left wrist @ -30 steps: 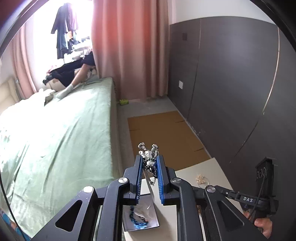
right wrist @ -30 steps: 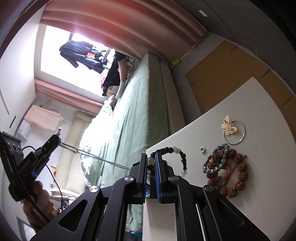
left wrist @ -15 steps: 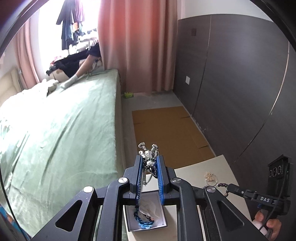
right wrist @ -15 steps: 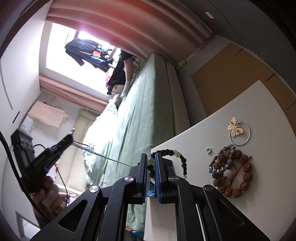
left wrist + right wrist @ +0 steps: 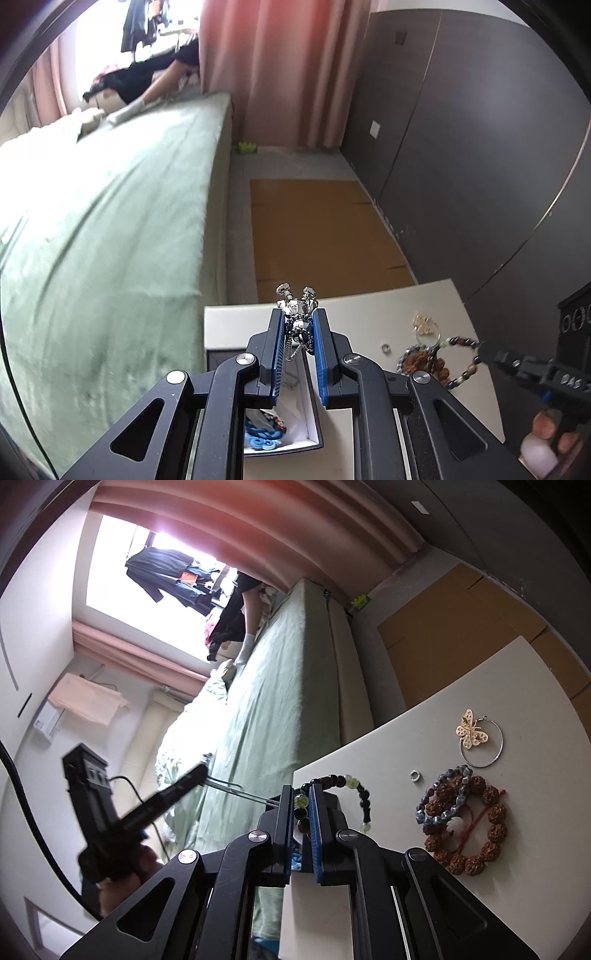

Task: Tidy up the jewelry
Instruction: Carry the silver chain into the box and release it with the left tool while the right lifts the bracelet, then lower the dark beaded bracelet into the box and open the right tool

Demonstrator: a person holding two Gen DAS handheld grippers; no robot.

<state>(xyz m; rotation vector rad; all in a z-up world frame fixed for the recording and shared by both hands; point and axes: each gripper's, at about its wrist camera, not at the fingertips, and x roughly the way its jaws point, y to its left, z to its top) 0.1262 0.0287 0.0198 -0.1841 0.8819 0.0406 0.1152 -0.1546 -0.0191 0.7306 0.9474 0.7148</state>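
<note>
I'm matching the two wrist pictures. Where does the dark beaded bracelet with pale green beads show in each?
Left wrist: dark beaded bracelet at right, in the right tool.
Right wrist: bracelet at centre, clamped between the tool's blue pads.
Shared landmark: brown seed-bead bracelet on the white table.

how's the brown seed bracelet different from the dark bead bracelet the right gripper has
The brown seed bracelet lies flat on the white table, untouched; the dark bead bracelet is pinched in the right gripper and hangs above the table. The seed bracelet's beads are big, rough and brown, on a red cord; the dark bracelet's are smaller, smooth, dark with a few pale green ones. Both are closed bead loops.
</note>
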